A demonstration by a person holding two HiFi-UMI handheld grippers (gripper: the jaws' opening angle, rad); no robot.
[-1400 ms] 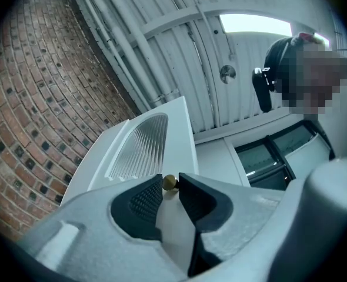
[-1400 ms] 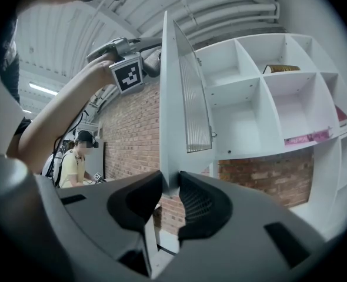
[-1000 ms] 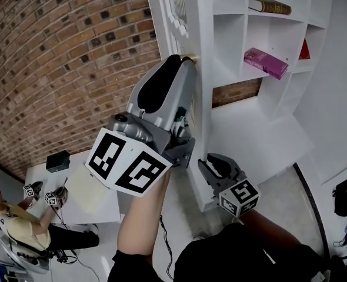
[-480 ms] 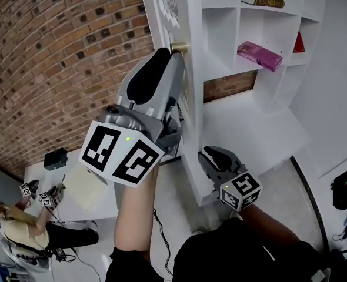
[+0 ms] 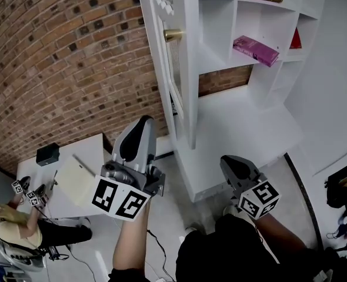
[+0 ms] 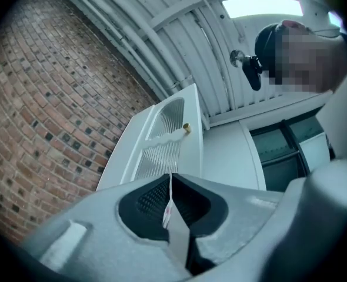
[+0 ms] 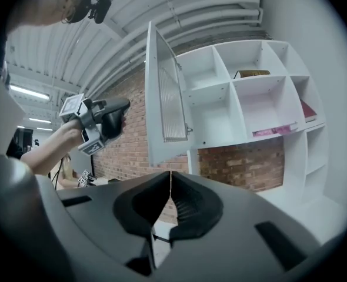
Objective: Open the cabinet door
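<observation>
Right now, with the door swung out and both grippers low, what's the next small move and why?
Likely just hold: keep both grippers low and clear. The cabinet door already stands swung out from the shelves, its brass knob free. The left gripper and right gripper sit below it, jaws just closed with nothing between, so no regrasp looks needed.

The cabinet door [image 5: 174,63] hangs open left of the shelves [image 5: 217,37], books [image 5: 254,50] on them, a brick wall [image 5: 62,63] behind.

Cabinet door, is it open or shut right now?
Open. The cabinet door stands swung out, clear of the shelves, whose compartments are exposed, with a pink book lying in one.
</observation>
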